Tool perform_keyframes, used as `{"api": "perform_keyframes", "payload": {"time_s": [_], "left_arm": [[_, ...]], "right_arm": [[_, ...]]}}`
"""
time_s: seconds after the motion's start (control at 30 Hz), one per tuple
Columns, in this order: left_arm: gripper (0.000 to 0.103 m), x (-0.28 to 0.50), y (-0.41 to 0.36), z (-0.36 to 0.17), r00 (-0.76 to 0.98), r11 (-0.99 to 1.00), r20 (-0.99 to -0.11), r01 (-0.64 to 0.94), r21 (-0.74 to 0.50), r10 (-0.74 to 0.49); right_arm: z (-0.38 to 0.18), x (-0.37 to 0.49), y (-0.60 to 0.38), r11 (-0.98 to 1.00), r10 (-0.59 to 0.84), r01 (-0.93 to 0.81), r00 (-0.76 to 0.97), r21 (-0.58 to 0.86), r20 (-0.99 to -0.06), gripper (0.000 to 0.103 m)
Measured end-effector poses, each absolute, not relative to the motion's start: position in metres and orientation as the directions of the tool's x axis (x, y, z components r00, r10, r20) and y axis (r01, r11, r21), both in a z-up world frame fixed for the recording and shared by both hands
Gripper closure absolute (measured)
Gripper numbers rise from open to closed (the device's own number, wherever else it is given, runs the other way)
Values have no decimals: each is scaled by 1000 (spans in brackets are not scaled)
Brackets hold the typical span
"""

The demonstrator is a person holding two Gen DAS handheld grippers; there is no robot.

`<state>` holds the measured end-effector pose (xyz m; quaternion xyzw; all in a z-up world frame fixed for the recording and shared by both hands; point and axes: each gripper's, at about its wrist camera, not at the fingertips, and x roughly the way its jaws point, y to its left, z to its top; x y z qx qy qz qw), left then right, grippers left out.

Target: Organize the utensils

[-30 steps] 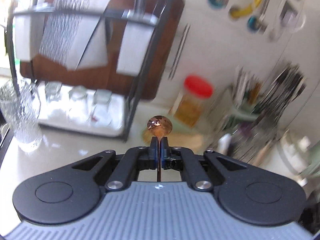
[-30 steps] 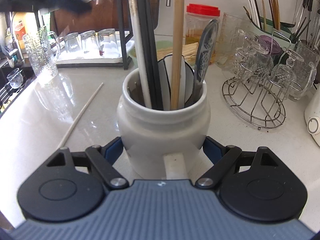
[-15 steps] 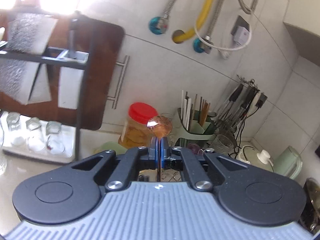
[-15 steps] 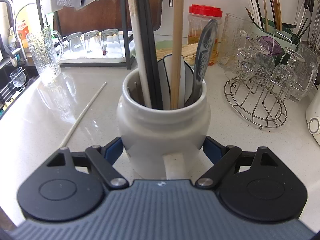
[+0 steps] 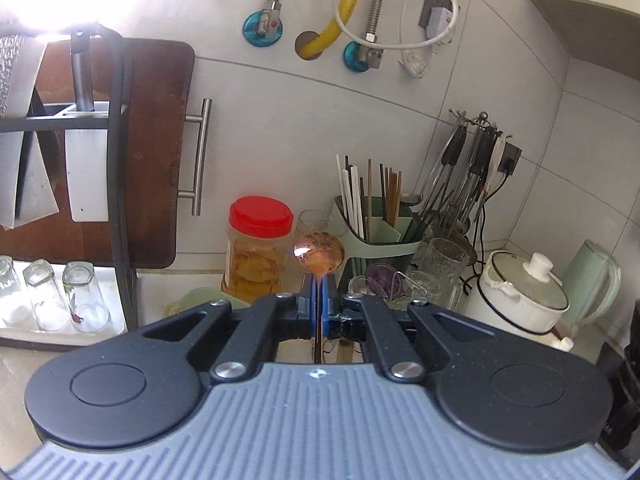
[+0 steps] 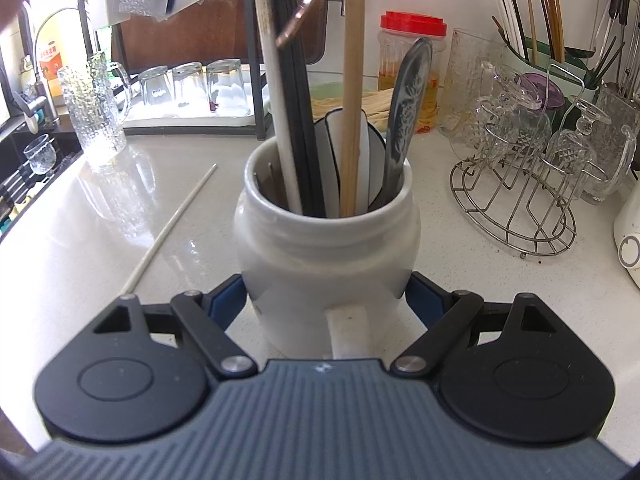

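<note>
Evidently spoon (image 5: 320,256) clamped between left tongs (image 5: 319,300).

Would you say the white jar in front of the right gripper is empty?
No, the white jar holds several chopsticks and spoons.

Table (image 6: 80,248): pale, glossy stone.
Middle: white jar (image 6: 326,256) standing upright.
Left of jar: white chopstick (image 6: 172,226) lying loose.
Right: wire glass rack (image 6: 516,196).
Back: red-lidded jar (image 6: 412,76); possibly a tray under the black rack (image 6: 180,120).
</note>
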<state>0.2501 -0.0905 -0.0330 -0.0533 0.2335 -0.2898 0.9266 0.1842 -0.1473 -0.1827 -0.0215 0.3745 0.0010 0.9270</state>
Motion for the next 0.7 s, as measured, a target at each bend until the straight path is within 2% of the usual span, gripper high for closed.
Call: {"api": "perform_keyframes", "payload": {"time_s": [0.4,0.7], "left_arm": [[100,232,-87,-44,756,819,-316,533,-212,-573],[100,228,-83,-45,745,811,-321,542,-220,-584]], "right_arm": [[-183,184,-146,999,-14,-17,723,-38,-691,15],[-183,184,-147,999,-15,-16,725,-37,-689,15]]}}
